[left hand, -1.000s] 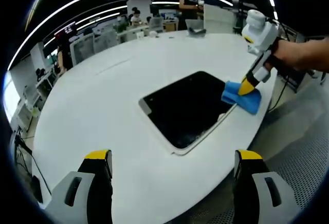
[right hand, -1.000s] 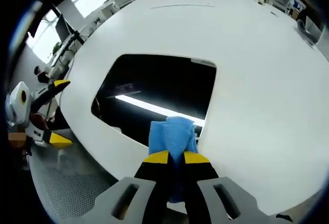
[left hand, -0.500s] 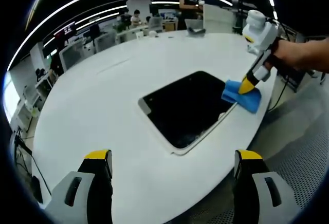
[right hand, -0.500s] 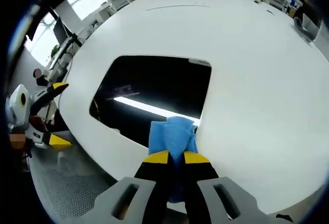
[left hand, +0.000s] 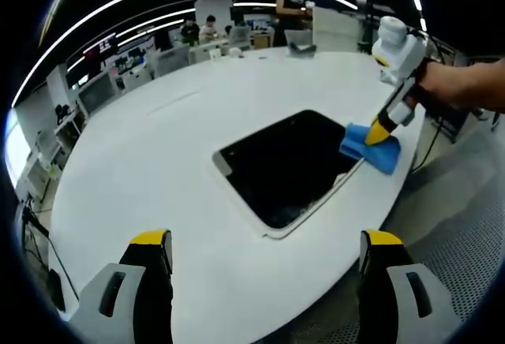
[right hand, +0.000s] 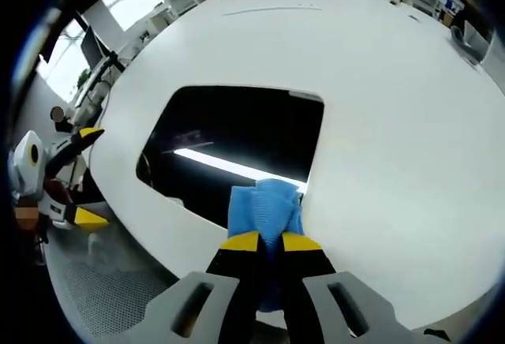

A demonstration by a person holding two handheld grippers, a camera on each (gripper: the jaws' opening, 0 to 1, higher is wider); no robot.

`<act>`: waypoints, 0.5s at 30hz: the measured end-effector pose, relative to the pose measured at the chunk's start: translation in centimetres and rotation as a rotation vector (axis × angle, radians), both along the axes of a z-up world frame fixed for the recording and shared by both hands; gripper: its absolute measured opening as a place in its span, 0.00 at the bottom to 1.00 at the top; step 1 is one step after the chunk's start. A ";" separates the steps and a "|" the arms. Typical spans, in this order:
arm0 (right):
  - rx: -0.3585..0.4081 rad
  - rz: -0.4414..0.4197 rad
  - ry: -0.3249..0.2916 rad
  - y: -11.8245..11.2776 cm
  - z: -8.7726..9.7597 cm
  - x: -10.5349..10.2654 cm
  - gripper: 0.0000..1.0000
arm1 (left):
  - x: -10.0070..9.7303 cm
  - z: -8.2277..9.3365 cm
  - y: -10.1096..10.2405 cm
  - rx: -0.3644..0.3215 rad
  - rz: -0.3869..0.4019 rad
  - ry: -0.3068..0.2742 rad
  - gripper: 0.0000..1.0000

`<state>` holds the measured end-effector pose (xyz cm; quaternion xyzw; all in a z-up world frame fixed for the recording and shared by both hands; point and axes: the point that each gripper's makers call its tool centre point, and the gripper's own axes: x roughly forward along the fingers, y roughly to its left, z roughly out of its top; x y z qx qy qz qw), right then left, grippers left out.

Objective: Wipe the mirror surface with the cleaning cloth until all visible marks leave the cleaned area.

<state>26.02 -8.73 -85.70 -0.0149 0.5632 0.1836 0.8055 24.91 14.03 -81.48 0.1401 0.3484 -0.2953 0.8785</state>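
Observation:
A dark rectangular mirror [left hand: 288,164] [right hand: 237,151] with a pale frame lies flat on the white oval table [left hand: 173,147] [right hand: 394,123]. My right gripper [right hand: 270,241] [left hand: 377,132] is shut on a blue cleaning cloth [right hand: 264,206] [left hand: 371,147], which rests on the mirror's corner near the table edge. A hand holds that gripper at the right of the left gripper view. My left gripper [left hand: 264,253] stands open over the table's near edge, short of the mirror, with nothing between its jaws. It appears in the right gripper view [right hand: 67,174] at the left, off the table.
Around the table lies grey perforated flooring [left hand: 450,257] [right hand: 102,297]. Office desks, monitors and people [left hand: 209,28] stand beyond the table's far side. A few small items [left hand: 300,44] sit at the table's far edge.
The right gripper view has shifted slightly, with the cloth still on the mirror's corner. The left gripper has not moved.

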 end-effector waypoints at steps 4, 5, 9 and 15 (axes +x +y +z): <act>-0.001 -0.004 0.000 0.0 0.0 0.3 0.03 | 0.0 0.0 0.0 -0.003 0.000 -0.001 0.99; -0.001 -0.004 0.000 0.0 0.0 0.4 0.03 | 0.0 0.1 -0.1 -0.006 0.002 -0.002 0.99; -0.003 -0.007 -0.001 0.1 0.0 0.7 0.03 | 0.1 0.1 -0.1 -0.010 0.004 -0.002 0.99; -0.005 -0.014 -0.004 0.1 0.0 1.8 0.03 | 0.2 0.2 -0.1 -0.019 0.010 -0.006 1.00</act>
